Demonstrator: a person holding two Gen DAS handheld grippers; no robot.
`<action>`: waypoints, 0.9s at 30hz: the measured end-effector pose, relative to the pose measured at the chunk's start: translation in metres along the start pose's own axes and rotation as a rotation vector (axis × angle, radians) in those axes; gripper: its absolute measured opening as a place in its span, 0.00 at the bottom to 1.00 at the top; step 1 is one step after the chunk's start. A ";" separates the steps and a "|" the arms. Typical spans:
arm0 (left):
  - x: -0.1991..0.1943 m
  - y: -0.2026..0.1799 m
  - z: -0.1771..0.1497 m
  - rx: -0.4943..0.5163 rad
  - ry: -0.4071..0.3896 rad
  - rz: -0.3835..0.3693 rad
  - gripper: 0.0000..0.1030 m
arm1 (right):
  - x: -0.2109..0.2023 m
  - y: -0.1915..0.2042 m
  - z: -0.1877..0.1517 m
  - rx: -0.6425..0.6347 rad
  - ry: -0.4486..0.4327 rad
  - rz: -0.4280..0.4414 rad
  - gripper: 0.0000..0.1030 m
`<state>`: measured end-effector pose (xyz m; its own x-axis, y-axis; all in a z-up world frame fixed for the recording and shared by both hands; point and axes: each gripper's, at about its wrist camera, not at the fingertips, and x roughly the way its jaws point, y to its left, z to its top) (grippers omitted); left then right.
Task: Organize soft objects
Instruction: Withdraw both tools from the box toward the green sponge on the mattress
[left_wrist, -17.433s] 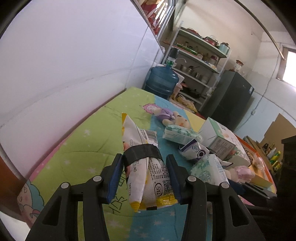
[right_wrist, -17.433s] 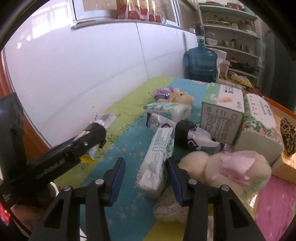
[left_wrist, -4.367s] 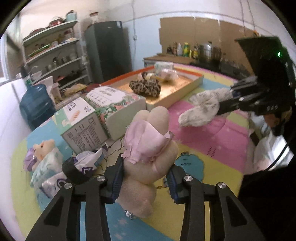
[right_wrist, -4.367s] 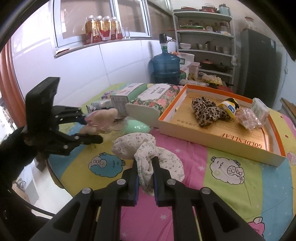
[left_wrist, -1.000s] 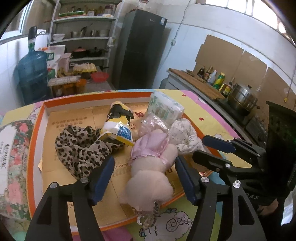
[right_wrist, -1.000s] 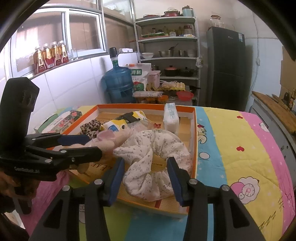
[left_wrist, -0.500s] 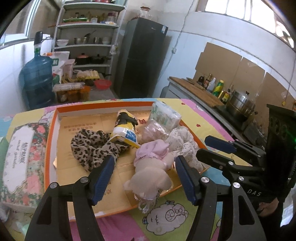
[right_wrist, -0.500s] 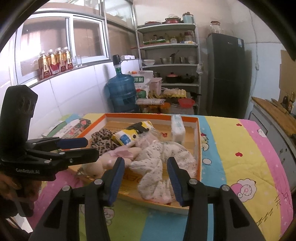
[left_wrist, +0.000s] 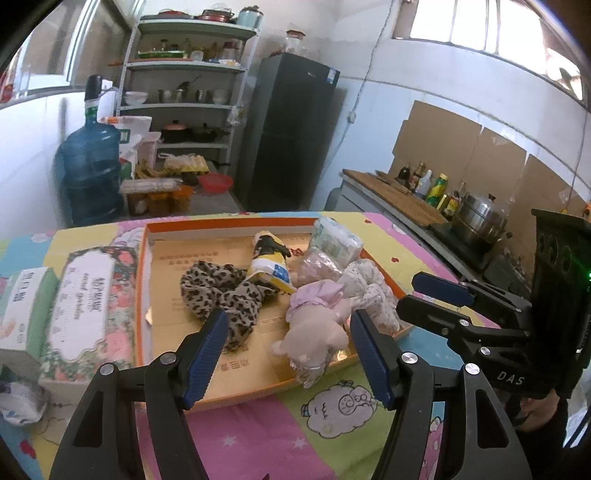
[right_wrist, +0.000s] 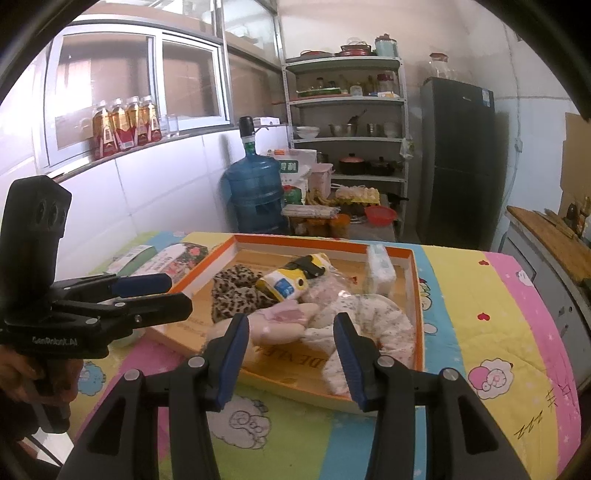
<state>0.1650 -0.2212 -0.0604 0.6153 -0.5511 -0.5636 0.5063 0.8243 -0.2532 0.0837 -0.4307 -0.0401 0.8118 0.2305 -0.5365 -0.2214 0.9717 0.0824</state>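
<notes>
An orange-rimmed cardboard tray (left_wrist: 142, 280) (right_wrist: 416, 295) on the table holds a pink plush toy (left_wrist: 314, 328) (right_wrist: 280, 321), a floral cloth scrunchie (left_wrist: 369, 291) (right_wrist: 369, 317), a leopard scrunchie (left_wrist: 221, 291) (right_wrist: 236, 291), a yellow snack bag (left_wrist: 269, 262) (right_wrist: 295, 277) and a tissue pack (left_wrist: 336, 236) (right_wrist: 380, 266). My left gripper (left_wrist: 291, 358) is open and empty, just short of the tray's near edge. My right gripper (right_wrist: 291, 358) is open and empty at the tray's other side; it also shows in the left wrist view (left_wrist: 436, 295).
Two tissue boxes (left_wrist: 85, 295) and a crumpled packet (left_wrist: 18, 402) lie left of the tray. A colourful cartoon cloth (right_wrist: 498, 332) covers the table. A water jug (right_wrist: 255, 192), shelves (right_wrist: 347, 110) and a fridge (right_wrist: 458, 162) stand behind.
Both grippers have pulled back from the tray, open and empty. The plush toy and the floral scrunchie stay lying in the tray where they were let go.
</notes>
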 end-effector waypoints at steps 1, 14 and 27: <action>-0.004 0.002 -0.001 -0.001 -0.007 0.004 0.68 | -0.001 0.003 0.000 -0.003 0.000 0.002 0.46; -0.047 0.024 -0.017 -0.043 -0.063 0.035 0.68 | -0.003 0.042 0.002 -0.043 0.004 0.033 0.46; -0.108 0.065 -0.048 -0.068 -0.156 0.139 0.68 | 0.011 0.103 -0.003 -0.093 0.036 0.107 0.46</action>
<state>0.1024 -0.1018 -0.0543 0.7653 -0.4406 -0.4692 0.3716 0.8977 -0.2368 0.0679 -0.3279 -0.0398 0.7615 0.3286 -0.5587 -0.3558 0.9324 0.0635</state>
